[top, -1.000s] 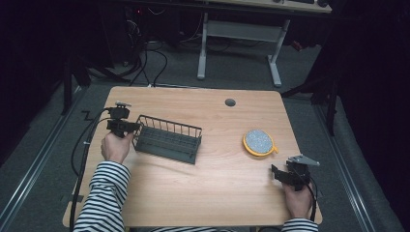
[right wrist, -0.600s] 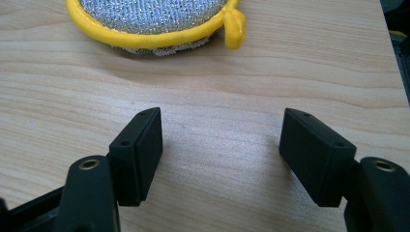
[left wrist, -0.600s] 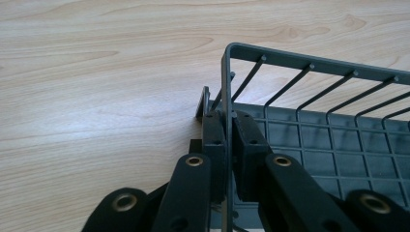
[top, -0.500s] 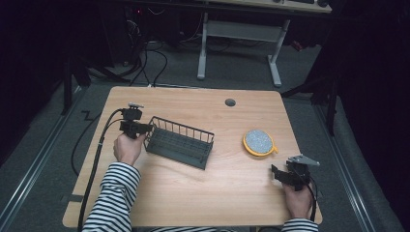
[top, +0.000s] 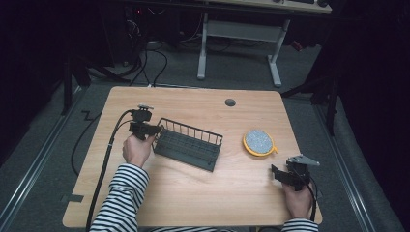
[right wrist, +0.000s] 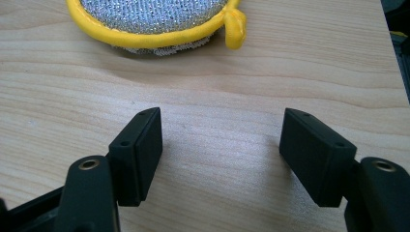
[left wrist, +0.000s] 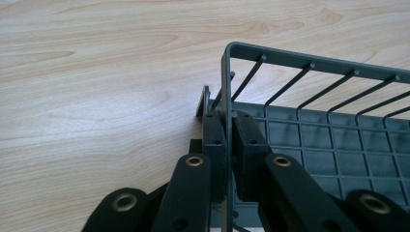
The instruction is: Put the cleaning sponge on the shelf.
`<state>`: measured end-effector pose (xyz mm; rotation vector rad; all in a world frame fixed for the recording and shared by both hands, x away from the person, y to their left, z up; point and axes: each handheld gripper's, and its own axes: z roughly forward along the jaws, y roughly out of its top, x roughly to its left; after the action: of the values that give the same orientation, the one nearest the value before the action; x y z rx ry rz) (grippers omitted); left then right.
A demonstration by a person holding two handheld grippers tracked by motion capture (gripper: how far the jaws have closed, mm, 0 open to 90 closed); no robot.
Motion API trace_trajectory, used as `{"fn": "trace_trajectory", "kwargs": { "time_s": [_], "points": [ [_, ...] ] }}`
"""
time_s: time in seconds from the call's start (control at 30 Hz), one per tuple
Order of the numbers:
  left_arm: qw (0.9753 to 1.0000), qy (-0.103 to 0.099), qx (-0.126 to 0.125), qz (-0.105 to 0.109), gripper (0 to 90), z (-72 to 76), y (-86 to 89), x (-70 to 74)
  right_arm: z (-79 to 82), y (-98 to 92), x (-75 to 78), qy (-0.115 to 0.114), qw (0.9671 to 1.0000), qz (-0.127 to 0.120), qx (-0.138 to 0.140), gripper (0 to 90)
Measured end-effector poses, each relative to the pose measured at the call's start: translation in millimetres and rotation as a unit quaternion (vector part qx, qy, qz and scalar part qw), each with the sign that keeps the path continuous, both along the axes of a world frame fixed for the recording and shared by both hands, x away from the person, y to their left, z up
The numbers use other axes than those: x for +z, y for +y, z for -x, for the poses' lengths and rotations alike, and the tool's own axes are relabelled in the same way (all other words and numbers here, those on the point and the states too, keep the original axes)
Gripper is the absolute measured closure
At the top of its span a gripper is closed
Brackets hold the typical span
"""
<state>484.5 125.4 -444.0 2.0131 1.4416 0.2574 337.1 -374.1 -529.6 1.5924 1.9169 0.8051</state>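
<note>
A: Room first. Dark floor (top: 53, 159) all round, a second desk frame (top: 239, 43) at the back, loose cables (top: 150, 53) on the floor near it. In the middle a light wooden table (top: 193, 198) with a round cable hole (top: 230, 102) near its far edge.

B: Biggest thing on the table?

A: A dark grey dish rack (top: 187, 144), left of centre, standing flat on the wood, set at a slant to the table edges. A wire rail runs along its far side; grid floor inside.

B: Who has it?

A: The left gripper (top: 145, 129), at the rack's left end. In the left gripper view (left wrist: 227, 140) both jaws are pressed together on the upright corner post of the rack (left wrist: 309, 121), one jaw outside the wall, one inside. The hand (top: 137, 150) behind it wears a striped sleeve (top: 121, 193).

B: And the other side?

A: The right gripper (top: 283, 175) sits low near the table's near right corner, well apart from the rack. In the right gripper view (right wrist: 220, 154) its jaws stand wide apart with bare wood between them.

B: Anything smaller?

A: A round scrubbing pad (top: 258, 141), silver with a yellow rim and a small loop, right of the rack and beyond the right gripper. It lies just ahead of the open jaws (right wrist: 154, 19), touching neither.
</note>
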Motion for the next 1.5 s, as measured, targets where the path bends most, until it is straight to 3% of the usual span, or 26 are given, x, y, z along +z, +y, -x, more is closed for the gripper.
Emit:
{"fn": "trace_trajectory", "kwargs": {
  "time_s": [0.5,0.93,1.0,1.07,1.1,1.13,1.23,1.33,1.5],
  "points": [
    [0.9998,-0.012,-0.016,-0.002,85.5,5.5,-21.0,-1.0,0.2,0.1,0.1,0.001,1.0000,0.001,0.001,32.0],
    [0.9996,-0.016,-0.023,0.000,84.5,6.9,-20.6,-1.7,0.1,0.0,0.0,0.000,1.0000,0.000,0.002,31.8],
    [0.9995,-0.014,-0.027,0.008,79.5,6.8,-19.0,-2.8,0.1,0.0,0.0,0.000,1.0000,0.000,0.002,31.8],
    [0.9994,-0.010,-0.029,0.018,67.3,7.0,-18.0,-4.0,0.1,0.0,0.0,0.000,1.0000,-0.001,0.002,31.8],
    [0.9993,-0.011,-0.029,0.021,67.3,7.3,-17.8,-4.6,0.1,0.0,0.0,0.000,1.0000,-0.001,0.002,31.8],
    [0.9990,-0.019,-0.031,0.028,53.6,8.3,-16.8,-5.9,0.1,0.0,0.0,0.000,1.0000,-0.001,0.002,31.8],
    [0.9988,-0.023,-0.031,0.029,42.9,8.9,-14.9,-6.1,0.1,0.0,0.0,0.000,1.0000,-0.001,0.002,31.8],
    [0.9985,-0.034,-0.033,0.027,38.9,10.8,-12.7,-3.5,0.1,0.0,0.0,0.000,1.0000,-0.001,0.002,31.8],
    [0.9969,-0.056,-0.033,0.044,36.1,16.5,-5.7,5.7,0.1,0.0,0.0,0.000,1.0000,0.000,0.002,31.8]
  ]
}}
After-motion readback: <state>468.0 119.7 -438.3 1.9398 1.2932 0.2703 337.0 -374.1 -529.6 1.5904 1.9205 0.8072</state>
